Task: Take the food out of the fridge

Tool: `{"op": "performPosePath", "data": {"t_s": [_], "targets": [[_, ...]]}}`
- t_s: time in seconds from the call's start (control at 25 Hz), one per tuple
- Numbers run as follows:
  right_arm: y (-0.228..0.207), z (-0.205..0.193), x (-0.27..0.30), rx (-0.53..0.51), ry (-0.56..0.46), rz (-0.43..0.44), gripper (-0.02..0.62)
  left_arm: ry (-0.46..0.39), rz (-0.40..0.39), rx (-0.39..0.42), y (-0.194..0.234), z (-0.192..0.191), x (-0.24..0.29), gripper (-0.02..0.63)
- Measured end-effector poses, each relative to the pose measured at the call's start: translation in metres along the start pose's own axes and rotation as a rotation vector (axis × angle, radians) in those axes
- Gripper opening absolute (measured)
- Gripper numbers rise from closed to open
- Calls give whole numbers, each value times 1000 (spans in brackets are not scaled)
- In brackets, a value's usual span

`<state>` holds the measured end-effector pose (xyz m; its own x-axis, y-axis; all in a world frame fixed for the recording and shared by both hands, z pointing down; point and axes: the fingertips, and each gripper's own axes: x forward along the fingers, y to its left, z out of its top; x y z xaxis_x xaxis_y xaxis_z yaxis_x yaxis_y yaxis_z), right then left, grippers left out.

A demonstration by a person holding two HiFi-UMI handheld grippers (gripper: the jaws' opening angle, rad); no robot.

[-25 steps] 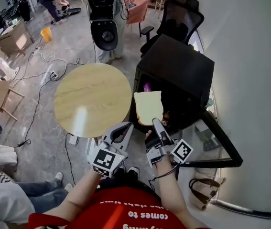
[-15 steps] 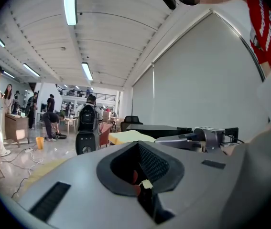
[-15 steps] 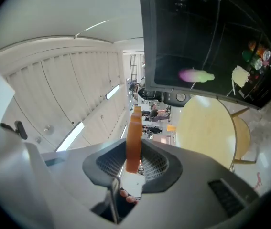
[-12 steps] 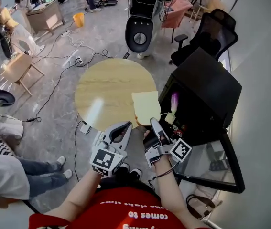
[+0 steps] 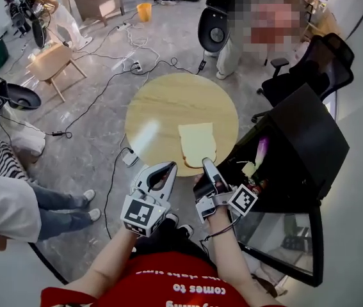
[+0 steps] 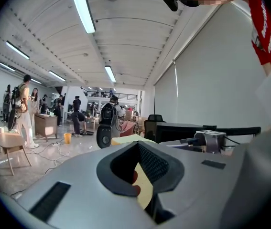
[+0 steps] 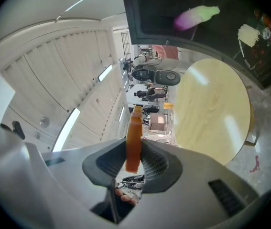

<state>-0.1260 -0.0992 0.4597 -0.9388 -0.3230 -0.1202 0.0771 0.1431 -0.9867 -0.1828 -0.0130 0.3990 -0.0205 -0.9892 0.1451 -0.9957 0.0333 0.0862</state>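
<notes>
Bread slice (image 5: 198, 144) leaves fridge (image 5: 303, 146)
Clamped in the right gripper (image 5: 207, 167), it has swung from the fridge mouth to over the round table (image 5: 162, 104) (left gripper (image 5: 167, 169) gapes, empty); set-down likely next.

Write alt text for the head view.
Seen from above, the right hand-held gripper holds a slice of bread flat over the near side of a round wooden table. The left hand-held gripper is beside it, empty. At right stands a black fridge, its glass door open, food inside.
</notes>
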Motion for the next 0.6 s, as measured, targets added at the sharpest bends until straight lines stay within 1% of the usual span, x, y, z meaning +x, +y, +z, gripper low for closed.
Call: {"op": "performPosePath", "data": {"t_s": [0.16,0.24,0.44,0.6], "targets": [[-18,-11,15,13,40,-27,94,6,57,-25,22,-5,-9,8],[-33,-18,23,29,54,-57,94,9,81,-37,35,-7,-15,8],[-83,-24,32,92,65,-144,94,23,133,-53,54,-17,-22,6],[-124,-29,39,112,83,-218,94,28,170,-62,69,-25,-25,8]]}}
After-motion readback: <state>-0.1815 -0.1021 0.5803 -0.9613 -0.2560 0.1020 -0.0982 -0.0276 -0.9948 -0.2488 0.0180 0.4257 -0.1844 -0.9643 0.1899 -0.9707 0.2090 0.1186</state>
